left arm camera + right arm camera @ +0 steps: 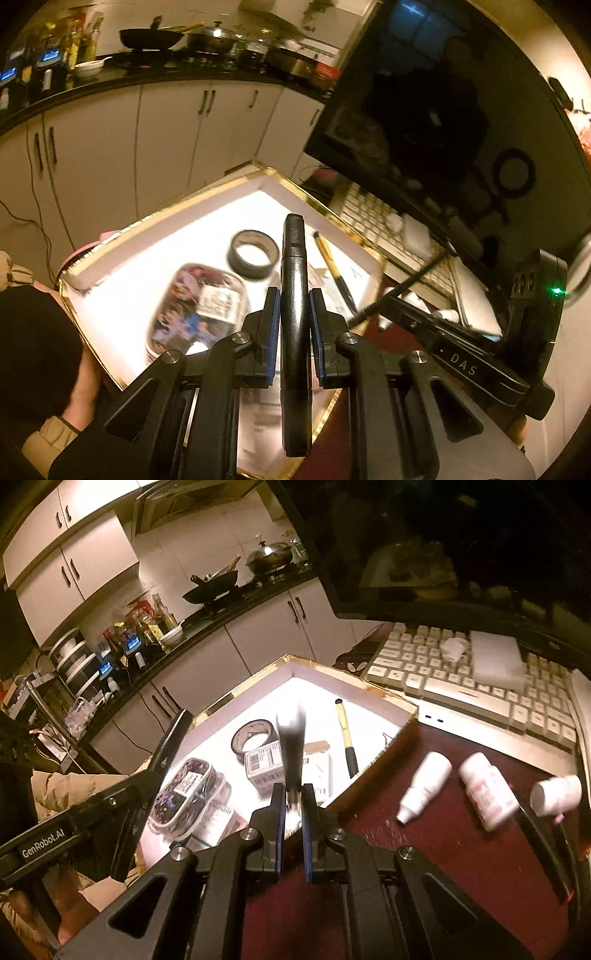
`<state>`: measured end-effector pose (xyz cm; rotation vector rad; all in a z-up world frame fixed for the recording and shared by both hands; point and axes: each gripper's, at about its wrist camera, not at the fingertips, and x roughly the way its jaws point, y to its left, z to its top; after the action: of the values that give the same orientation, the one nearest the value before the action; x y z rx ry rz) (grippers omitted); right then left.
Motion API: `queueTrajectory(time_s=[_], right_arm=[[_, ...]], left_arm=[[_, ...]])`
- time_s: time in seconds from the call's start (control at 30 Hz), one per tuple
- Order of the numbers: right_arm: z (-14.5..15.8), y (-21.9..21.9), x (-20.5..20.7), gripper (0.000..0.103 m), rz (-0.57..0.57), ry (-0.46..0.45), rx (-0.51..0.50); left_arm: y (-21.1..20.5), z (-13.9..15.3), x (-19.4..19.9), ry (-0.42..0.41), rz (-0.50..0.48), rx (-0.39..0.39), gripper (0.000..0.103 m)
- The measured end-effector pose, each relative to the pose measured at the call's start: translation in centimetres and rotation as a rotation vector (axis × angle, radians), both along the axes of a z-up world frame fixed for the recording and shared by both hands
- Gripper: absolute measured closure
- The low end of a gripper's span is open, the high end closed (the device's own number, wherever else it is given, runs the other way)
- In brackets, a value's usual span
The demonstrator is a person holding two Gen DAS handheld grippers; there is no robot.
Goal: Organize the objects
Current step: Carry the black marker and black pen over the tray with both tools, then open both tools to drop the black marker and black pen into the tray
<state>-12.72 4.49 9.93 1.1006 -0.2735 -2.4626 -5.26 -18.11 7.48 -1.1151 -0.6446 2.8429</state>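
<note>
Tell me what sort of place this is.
Probably a home kitchen doubling as a desk: a black wok and lidded steel pot sit on the dark countertop, white cabinets below, while a white keyboard lies nearby.

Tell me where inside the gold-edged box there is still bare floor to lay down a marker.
In the white gold-edged box, bare floor remains at the far corner, behind the black tape roll and left of the yellow-and-black pen. A narrower strip lies right of that pen. The near-left part is crowded by the clear plastic case and small cartons.
</note>
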Motion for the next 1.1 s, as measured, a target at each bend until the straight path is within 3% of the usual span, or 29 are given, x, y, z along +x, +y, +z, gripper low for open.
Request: queueTrajectory(time_s=[0.53, 0.77, 1.0, 1.1], right_arm=[[-1.6, -1.1, -5.6, 0.097, -0.041, -0.045, -0.032], [-3.6, 0.0, -6.1, 0.096, -0.045, -0.088, -0.103], [-4.3, -1.1, -6.3, 0.095, -0.019, -0.100, -0.068], [-4.4, -1.3, -6.1, 0.088, -0.021, -0.083, -0.043]], left_arm=[[-1.8, -1.4, -4.1, -0.095, 0.048, -0.024, 0.088], [-2.1, -2.3, -5.3, -0.134, 0.056, -0.019, 0.088], [-3.0, -2.5, -7.7, -0.188, 0.073, -0.024, 0.088], [-3.4, -2.5, -9.3, -0.222, 0.071, -0.049, 0.088]])
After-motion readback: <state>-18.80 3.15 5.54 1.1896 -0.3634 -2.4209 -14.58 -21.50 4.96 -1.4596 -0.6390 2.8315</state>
